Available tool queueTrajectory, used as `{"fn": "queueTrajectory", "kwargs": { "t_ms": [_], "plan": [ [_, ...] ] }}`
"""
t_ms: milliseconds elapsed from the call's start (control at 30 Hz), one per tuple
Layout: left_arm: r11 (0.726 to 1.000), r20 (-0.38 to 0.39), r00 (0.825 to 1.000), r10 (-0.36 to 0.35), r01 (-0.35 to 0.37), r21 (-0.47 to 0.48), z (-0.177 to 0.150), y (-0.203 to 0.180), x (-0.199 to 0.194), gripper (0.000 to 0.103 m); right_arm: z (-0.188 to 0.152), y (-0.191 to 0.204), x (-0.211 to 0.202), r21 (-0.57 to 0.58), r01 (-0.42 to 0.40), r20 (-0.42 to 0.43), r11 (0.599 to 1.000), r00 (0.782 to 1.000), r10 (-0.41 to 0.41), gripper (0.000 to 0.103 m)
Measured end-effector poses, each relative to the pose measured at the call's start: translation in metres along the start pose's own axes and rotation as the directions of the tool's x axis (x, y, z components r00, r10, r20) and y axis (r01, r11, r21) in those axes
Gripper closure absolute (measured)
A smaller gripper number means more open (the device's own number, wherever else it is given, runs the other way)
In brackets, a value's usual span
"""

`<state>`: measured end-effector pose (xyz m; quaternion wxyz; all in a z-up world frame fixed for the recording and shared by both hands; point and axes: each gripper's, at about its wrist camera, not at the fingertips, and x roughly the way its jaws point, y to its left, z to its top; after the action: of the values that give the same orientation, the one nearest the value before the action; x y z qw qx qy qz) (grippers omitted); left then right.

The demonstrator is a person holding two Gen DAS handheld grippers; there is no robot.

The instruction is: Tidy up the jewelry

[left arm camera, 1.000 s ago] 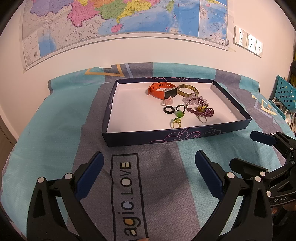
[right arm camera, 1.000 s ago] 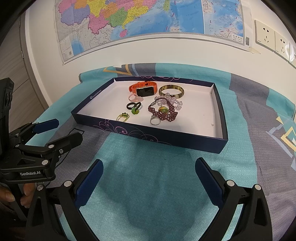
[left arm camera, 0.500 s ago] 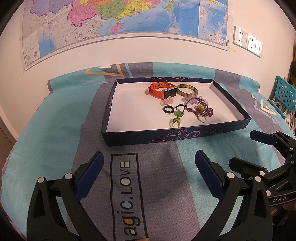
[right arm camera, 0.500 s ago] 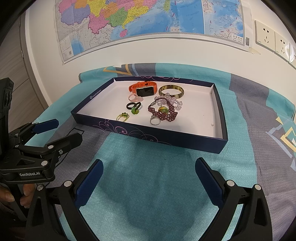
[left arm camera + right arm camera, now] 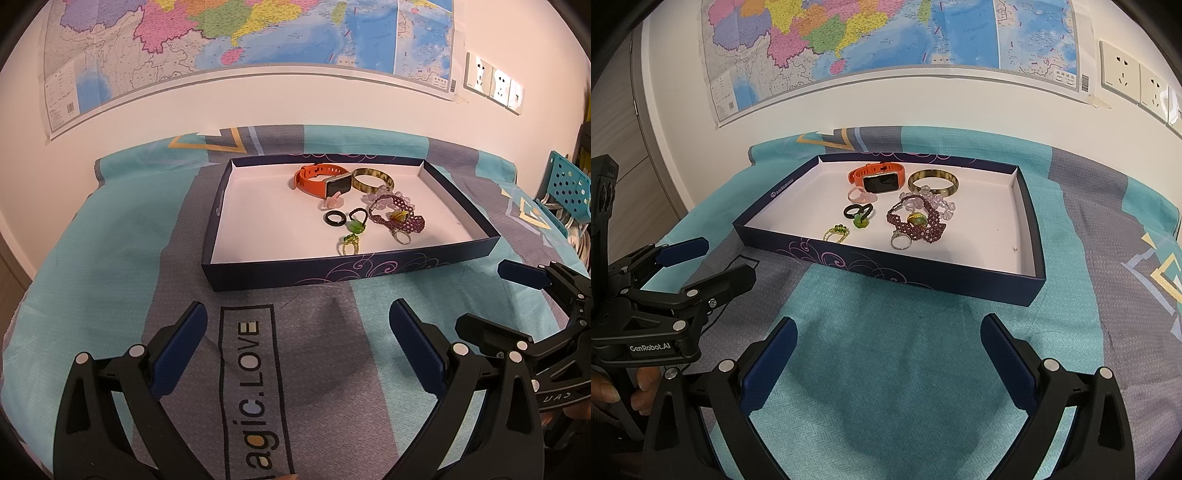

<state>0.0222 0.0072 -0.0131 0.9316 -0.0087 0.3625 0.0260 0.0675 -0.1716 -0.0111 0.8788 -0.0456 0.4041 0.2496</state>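
Note:
A dark blue box lid (image 5: pixel 258 273) (image 5: pixel 820 254) with a white inside lies on the patterned cloth. In it are an orange watch (image 5: pixel 317 182) (image 5: pixel 877 177), a gold-brown bangle (image 5: pixel 371 180) (image 5: pixel 933 182), a purple beaded bracelet (image 5: pixel 402 219) (image 5: pixel 919 225), a black ring (image 5: pixel 335 218) (image 5: pixel 851 211), green rings (image 5: pixel 356 226) (image 5: pixel 860 221) and a silver ring (image 5: pixel 402 238) (image 5: pixel 900 242). My left gripper (image 5: pixel 297 325) (image 5: pixel 705 260) is open, short of the lid's near wall. My right gripper (image 5: pixel 888 343) (image 5: pixel 495 295) is open too, beside it.
The cloth (image 5: pixel 110 236) covers a table against a white wall with a map (image 5: pixel 221 40) and wall sockets (image 5: pixel 493 85). A teal perforated basket (image 5: pixel 567 192) stands at the far right. A hand (image 5: pixel 613 391) holds the left gripper's handle.

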Motion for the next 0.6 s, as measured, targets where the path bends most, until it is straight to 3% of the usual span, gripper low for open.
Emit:
{"fn": "queueTrajectory", "kwargs": {
  "t_ms": [600],
  "plan": [
    [1.0,0.001,1.0,-0.001,0.001,-0.005,-0.0003,0.0001,0.0001,0.006,-0.0005,0.0008,-0.0007,-0.001,0.0,0.0,1.0,1.0,0.0,0.007]
  ]
}}
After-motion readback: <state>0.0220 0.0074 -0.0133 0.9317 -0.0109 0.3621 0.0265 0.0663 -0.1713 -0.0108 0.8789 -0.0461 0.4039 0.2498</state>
